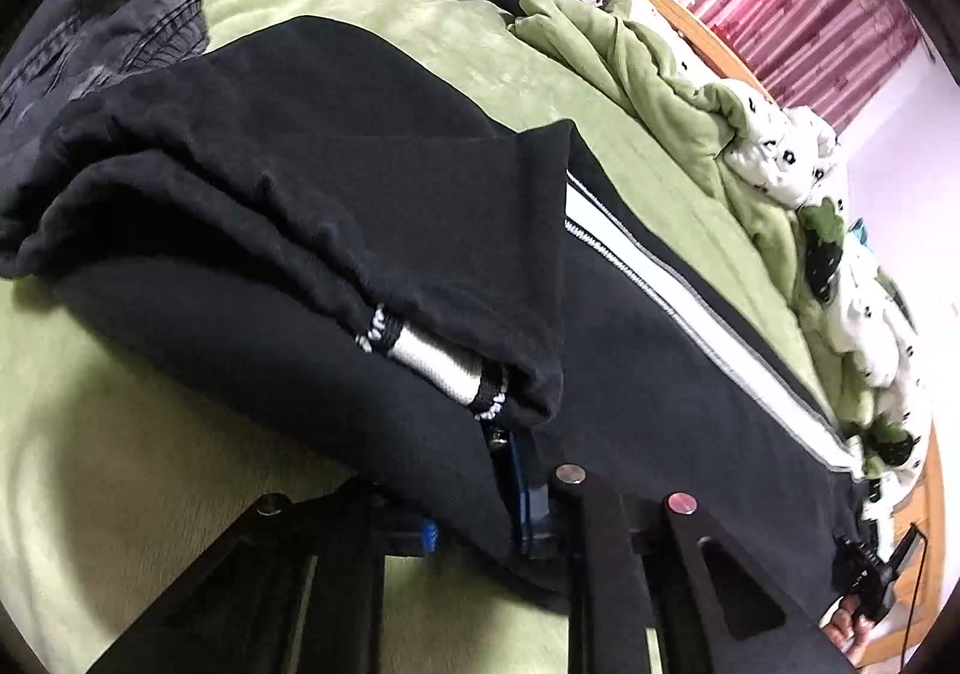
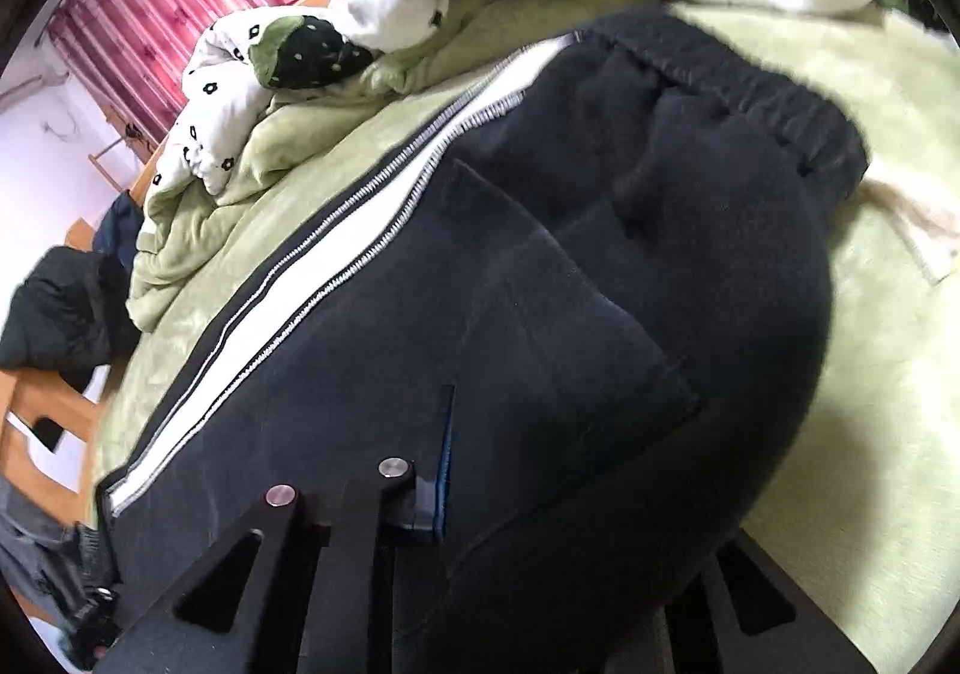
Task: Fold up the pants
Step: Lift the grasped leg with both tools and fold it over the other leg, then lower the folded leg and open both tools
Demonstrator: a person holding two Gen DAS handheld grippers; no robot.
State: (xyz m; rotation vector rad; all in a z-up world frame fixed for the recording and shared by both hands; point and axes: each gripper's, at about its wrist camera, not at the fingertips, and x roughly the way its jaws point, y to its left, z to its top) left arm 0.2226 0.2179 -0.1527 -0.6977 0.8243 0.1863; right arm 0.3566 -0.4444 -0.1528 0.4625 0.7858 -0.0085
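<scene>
Black pants (image 1: pixel 336 230) with a white side stripe lie across my green-covered bed (image 1: pixel 120 434). My left gripper (image 1: pixel 510 518) and right gripper (image 2: pixel 456 488) are each clamped on their near fabric edge.

Left gripper (image 1: pixel 480 518) frame: matte black flat arms, each with a triangular cut-out near the base.
Left gripper pivots: round silver screw heads on the arm tops; one looks pinkish in the light.
Left gripper pads: blue, edged in black, partly hidden under dark cloth.
Right gripper (image 2: pixel 438 500) frame: same black arms, triangular cut-outs on both sides.
Right gripper pivots: two round silver screw heads on the left arm.
Right gripper pad: thin blue strip on a black block, seen edge-on.
Person: only bare fingers (image 1: pixel 846 623) at the lower right edge of the left view; no sleeve visible.
</scene>
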